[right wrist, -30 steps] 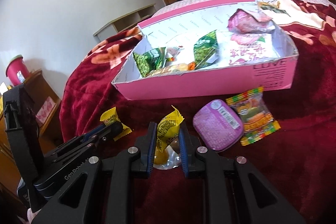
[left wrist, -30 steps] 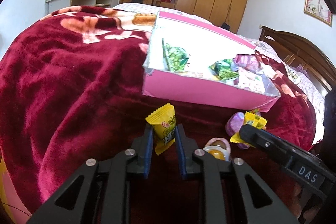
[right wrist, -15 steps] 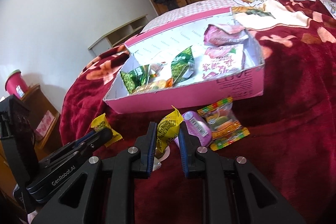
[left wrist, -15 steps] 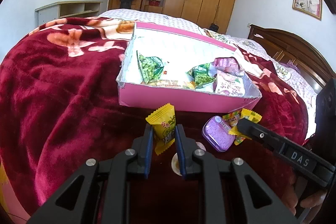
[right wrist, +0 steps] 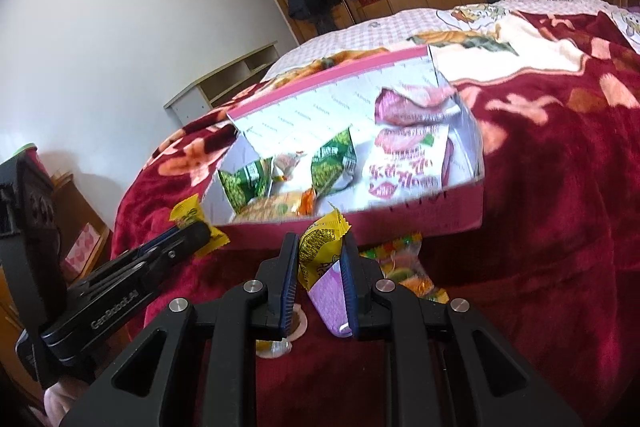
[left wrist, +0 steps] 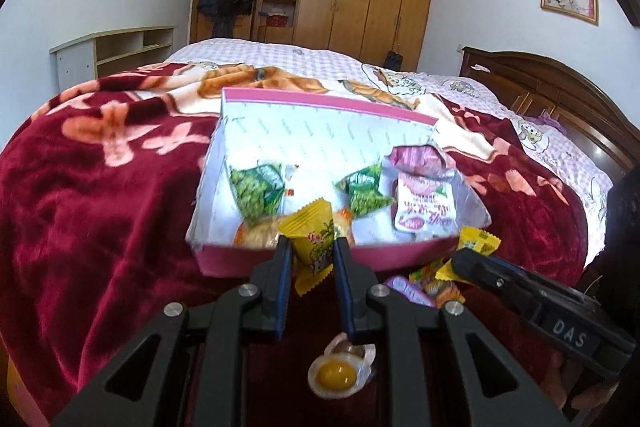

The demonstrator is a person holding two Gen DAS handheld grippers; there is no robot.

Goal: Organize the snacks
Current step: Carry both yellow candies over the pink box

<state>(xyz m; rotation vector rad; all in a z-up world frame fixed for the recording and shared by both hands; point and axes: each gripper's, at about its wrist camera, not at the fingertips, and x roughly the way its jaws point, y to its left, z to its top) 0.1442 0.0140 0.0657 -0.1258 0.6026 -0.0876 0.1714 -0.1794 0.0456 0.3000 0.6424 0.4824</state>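
Observation:
A pink box (left wrist: 304, 261) (right wrist: 420, 215) lies on the red blanket and holds green, pink and orange snack packets. My left gripper (left wrist: 309, 251) is shut on a yellow candy packet (left wrist: 314, 243), raised over the box's near wall. My right gripper (right wrist: 320, 255) is shut on a second yellow candy packet (right wrist: 320, 247), just short of that wall. In the left wrist view the right gripper (left wrist: 464, 259) shows at right with its packet (left wrist: 478, 241). In the right wrist view the left gripper (right wrist: 200, 237) shows at left with its packet (right wrist: 188, 213).
On the blanket in front of the box lie a clear jelly cup with yellow filling (left wrist: 340, 373), a purple snack tub (right wrist: 332, 301) and a colourful gummy packet (right wrist: 416, 279). The bed's wooden headboard (left wrist: 560, 95) is at right. A low white shelf (left wrist: 116, 53) and wardrobes stand behind.
Both grippers have risen and moved forward toward the box, each still holding its yellow packet. The box now looks closer and seen from higher up.

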